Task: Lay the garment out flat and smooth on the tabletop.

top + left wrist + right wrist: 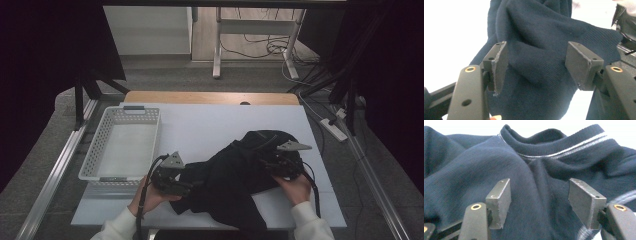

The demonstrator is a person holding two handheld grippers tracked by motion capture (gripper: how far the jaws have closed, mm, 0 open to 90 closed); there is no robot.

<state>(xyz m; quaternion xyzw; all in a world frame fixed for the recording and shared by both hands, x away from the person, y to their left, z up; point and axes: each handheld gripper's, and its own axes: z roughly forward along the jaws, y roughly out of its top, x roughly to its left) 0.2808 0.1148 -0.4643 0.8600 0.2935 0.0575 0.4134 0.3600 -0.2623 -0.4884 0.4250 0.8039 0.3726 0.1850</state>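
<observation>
Two hands are seen at the bottom of the high view, each holding a gripper at the edge of a dark navy sweater (235,175). That sweater lies crumpled on the near half of the white table (210,125), right of its middle. At the sweater's left edge the left gripper (192,186) is held with its jaws apart; in the left gripper view a fold of the knit (536,62) is seen between the pads (499,66), and no grip on it can be made out. At the sweater's right side the right gripper (265,162) is likewise held wide, nothing pinched, with the white-striped collar (564,146) just beyond its jaws. A white perforated basket (95,150) stands on the left, apart from the sweater.
</observation>
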